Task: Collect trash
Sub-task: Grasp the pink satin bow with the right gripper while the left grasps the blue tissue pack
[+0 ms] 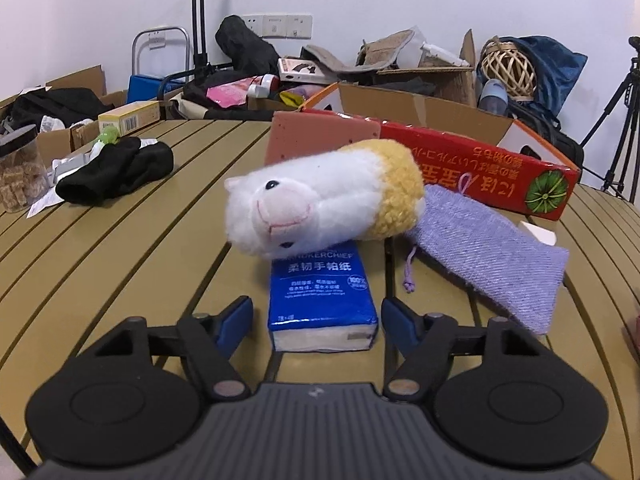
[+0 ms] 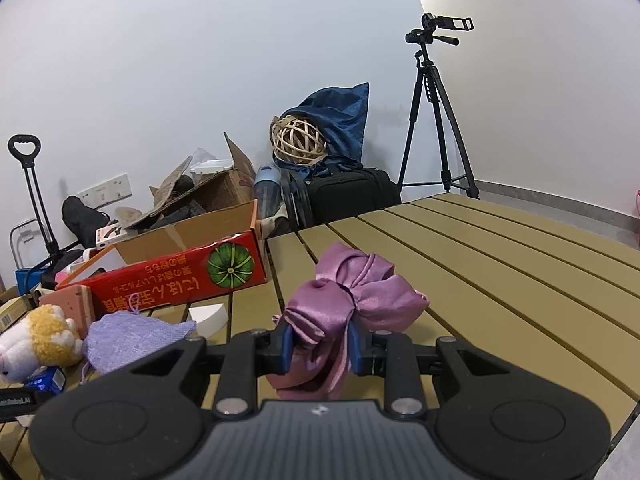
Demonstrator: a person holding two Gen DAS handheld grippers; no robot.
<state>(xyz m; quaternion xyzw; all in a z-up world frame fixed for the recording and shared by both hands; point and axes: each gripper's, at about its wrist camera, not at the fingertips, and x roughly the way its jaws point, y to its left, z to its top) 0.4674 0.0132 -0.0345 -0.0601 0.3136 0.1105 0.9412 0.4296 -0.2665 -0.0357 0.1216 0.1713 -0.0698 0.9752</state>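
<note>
A black tripod [image 2: 434, 120] carrying a small black camera [image 2: 446, 24] is noted on the floor beyond the olive slatted counter [image 2: 500, 260]. A woven rattan ball [image 2: 298, 140] is seen resting against a dark blue fabric bag [image 2: 344, 116], above a black soft suitcase [image 2: 352, 194]. An open brown cardboard box [image 2: 216, 192] is recorded beside them, against the wall.

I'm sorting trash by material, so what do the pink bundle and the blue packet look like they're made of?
Pink bundle: probably satin-like fabric; it is glossy with soft folds. Blue packet: shiny plastic film around stacked paper tissues, whose white layers show at its end.
</note>
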